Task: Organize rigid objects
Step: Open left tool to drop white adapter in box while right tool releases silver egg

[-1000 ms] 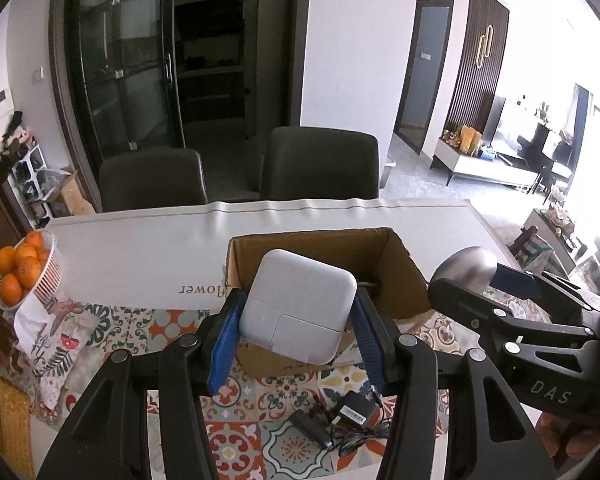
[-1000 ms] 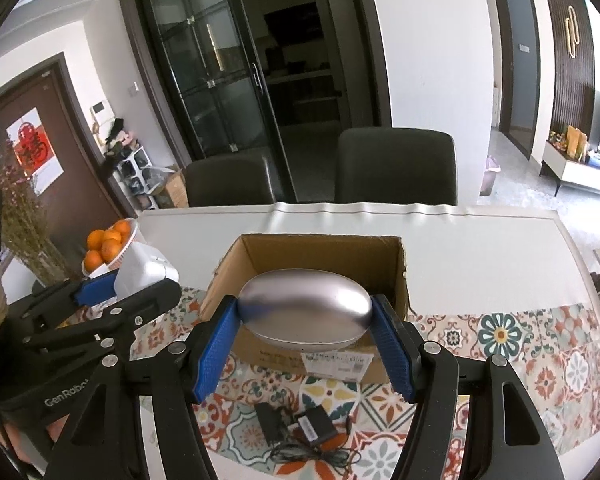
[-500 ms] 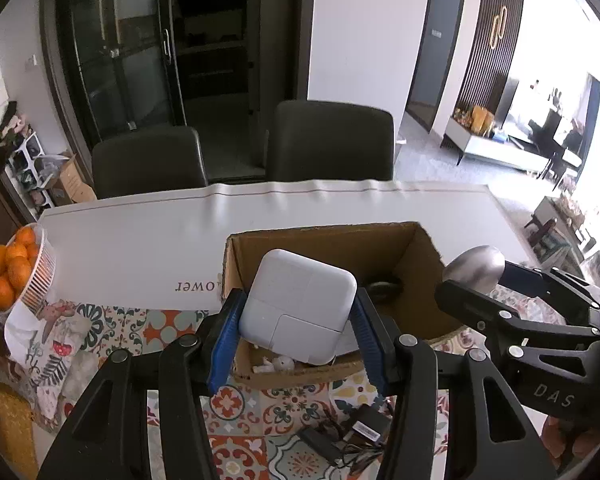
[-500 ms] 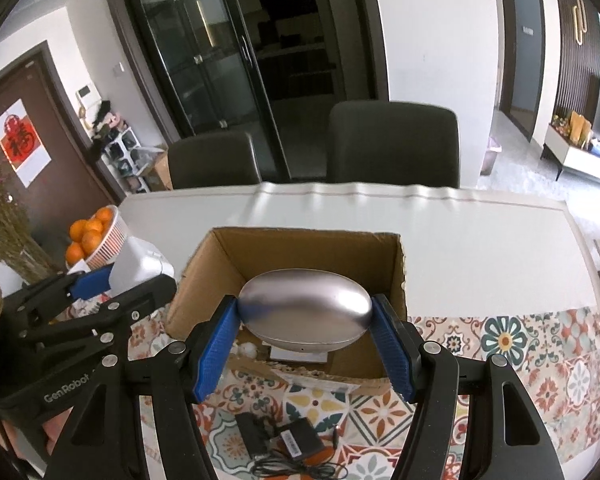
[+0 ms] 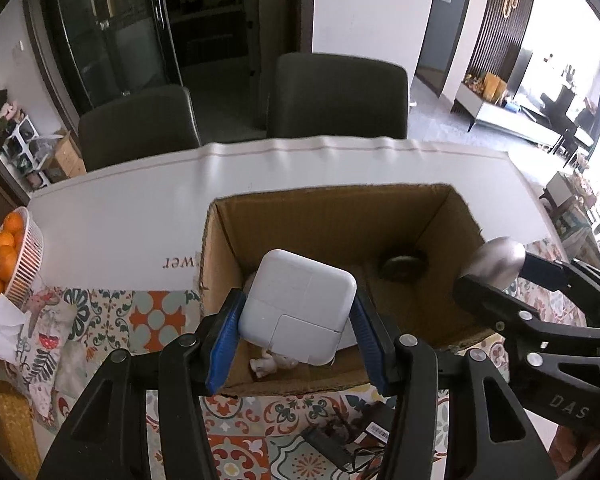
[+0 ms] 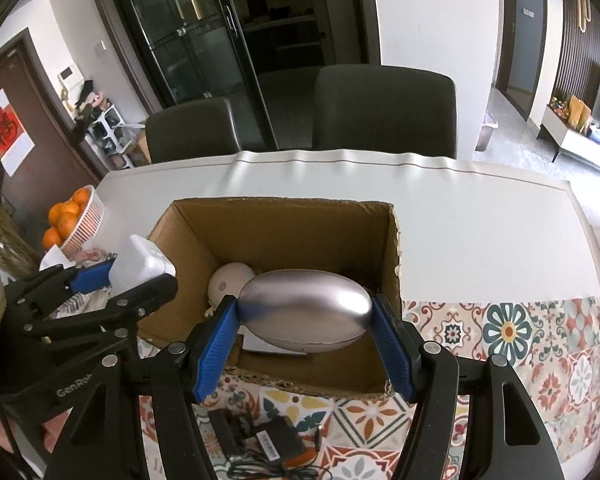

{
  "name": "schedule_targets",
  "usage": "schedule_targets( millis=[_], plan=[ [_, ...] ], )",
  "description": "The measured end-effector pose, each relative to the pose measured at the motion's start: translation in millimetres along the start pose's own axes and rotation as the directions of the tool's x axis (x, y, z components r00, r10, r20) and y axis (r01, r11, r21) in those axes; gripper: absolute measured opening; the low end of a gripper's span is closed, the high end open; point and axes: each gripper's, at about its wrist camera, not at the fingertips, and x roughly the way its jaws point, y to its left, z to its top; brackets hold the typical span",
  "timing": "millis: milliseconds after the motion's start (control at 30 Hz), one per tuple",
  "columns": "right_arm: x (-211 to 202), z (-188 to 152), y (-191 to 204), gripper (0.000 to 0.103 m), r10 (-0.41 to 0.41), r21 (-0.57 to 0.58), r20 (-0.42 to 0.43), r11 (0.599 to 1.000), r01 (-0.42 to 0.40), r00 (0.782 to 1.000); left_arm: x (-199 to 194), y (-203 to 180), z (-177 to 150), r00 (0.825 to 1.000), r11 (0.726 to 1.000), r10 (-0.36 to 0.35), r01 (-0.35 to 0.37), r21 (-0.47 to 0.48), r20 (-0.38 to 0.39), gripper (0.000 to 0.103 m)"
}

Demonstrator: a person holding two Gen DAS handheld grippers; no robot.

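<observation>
My left gripper [image 5: 296, 312] is shut on a white square power adapter [image 5: 298, 306] and holds it over the left part of an open cardboard box [image 5: 236, 248]. My right gripper [image 6: 306, 318] is shut on a silver egg-shaped case [image 6: 304, 314], hanging over the same box [image 6: 394, 248]. Inside the box lie a cream round object [image 6: 228, 280], a small white figurine [image 5: 266, 364], a dark round disc [image 5: 402, 266] and a white flat item [image 6: 260, 346]. Each gripper shows at the edge of the other's view: the right one [image 5: 500, 258], the left one [image 6: 140, 264].
A black power adapter with its cable [image 6: 268, 446] lies on the patterned tablecloth [image 6: 540, 352] in front of the box. A white basket of oranges [image 5: 18, 248] stands at the table's left edge. Two dark chairs [image 5: 336, 96] stand behind the table.
Both grippers have sunk and moved forward with their loads, from in front of the box to over its opening. The box's inside and its contents have come into view.
</observation>
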Motion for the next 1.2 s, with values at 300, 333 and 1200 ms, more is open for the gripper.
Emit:
schedule_targets(
  millis=[300, 333, 1200],
  plan=[
    [5, -1, -2, 0.066, -0.008, -0.002, -0.011, 1.000, 0.008, 1.000, -7, 5, -5, 0.997, 0.997, 0.076, -0.076, 0.002, 0.034, 0.074],
    [4, -1, -1, 0.066, -0.007, -0.004, -0.011, 1.000, 0.007, 1.000, -10, 7, -6, 0.995, 0.996, 0.095, -0.095, -0.001, 0.042, 0.077],
    [-45, -4, 29, 0.080, -0.078, -0.084, 0.080, 0.993, 0.085, 0.994, -80, 28, -32, 0.961, 0.974, 0.221, -0.209, -0.084, 0.169, 0.099]
  ],
)
